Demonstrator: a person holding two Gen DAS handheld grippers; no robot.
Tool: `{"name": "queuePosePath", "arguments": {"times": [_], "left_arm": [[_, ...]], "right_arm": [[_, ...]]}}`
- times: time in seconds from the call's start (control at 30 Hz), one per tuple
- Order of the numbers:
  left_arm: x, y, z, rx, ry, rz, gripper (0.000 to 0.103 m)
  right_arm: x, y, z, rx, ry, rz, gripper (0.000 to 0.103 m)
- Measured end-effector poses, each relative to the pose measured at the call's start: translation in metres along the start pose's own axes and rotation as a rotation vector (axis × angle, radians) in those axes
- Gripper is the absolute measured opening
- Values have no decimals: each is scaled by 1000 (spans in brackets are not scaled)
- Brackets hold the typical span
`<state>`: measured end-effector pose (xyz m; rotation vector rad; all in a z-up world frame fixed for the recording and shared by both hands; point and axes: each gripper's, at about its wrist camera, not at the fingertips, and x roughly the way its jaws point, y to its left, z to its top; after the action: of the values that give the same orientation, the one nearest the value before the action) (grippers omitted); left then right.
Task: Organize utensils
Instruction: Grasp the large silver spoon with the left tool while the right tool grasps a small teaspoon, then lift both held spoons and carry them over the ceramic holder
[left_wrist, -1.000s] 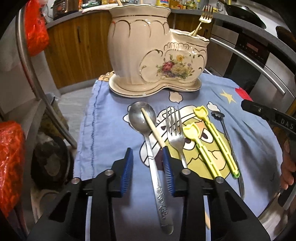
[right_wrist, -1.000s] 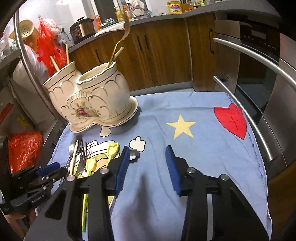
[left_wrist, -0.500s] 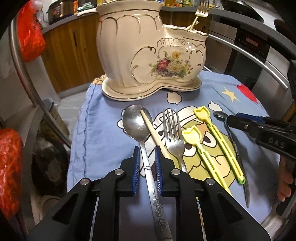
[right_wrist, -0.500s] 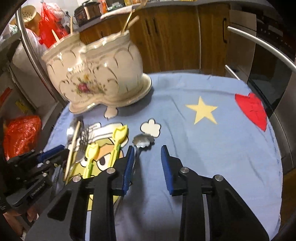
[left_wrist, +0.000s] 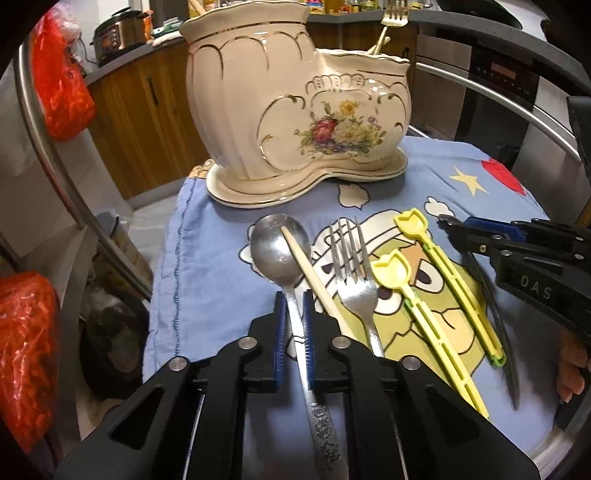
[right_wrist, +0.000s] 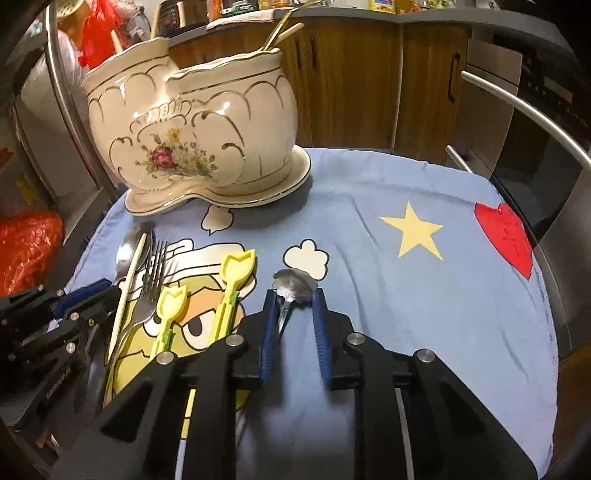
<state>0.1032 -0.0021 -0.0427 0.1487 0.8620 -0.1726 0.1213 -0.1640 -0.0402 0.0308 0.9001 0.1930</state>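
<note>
A row of utensils lies on the blue cartoon cloth (right_wrist: 406, 295): a large steel spoon (left_wrist: 279, 243), a wooden chopstick (left_wrist: 306, 262), a fork (left_wrist: 351, 266), two yellow tulip-tipped picks (left_wrist: 391, 267) and a small dark spoon (right_wrist: 293, 282). My left gripper (left_wrist: 293, 299) is shut on the large spoon's handle, just below the bowl. My right gripper (right_wrist: 294, 295) straddles the small spoon's neck. Its jaws are closing, with a gap still showing on the right side. Behind stands a cream floral ceramic holder (left_wrist: 295, 110) with a gold fork and sticks in it.
Curved metal rails (right_wrist: 517, 107) ring the clothed surface on both sides. Red plastic bags (left_wrist: 26, 350) hang at the left. Wooden cabinets and a dark oven front (left_wrist: 498, 85) stand behind. A person's fingers (left_wrist: 570, 354) show under the right gripper's body.
The left jaws closed in around the large spoon's handle and now grip it. The right gripper came down and forward over the small spoon, its jaws narrowing around it.
</note>
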Motion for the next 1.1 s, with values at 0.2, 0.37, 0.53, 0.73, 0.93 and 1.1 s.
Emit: {"name": "queuePosePath", "arguments": {"times": [0.2,0.37,0.53,0.73,0.93,1.1], "left_arm": [[0,7,0,-35,-1,-19,6],[-5,15,-2,-68,-9,-32,6],[-12,17,-1,-70,-48,-36,6],[-24,20,0,-88,-89,-43,6],[-40,24,2,-101,-159,-46,6],[-50,24,4,-105,-220,-38,6]], "right_arm": [[-4,-6,-1,29,-1,44,17],[-16,-10,2,27,-59,59,2],[-24,-16,6,30,-95,55,2],[-32,-22,7,60,-109,90,2],[-43,-29,8,90,-154,114,2],[-54,-33,11,107,-206,132,2]]}}
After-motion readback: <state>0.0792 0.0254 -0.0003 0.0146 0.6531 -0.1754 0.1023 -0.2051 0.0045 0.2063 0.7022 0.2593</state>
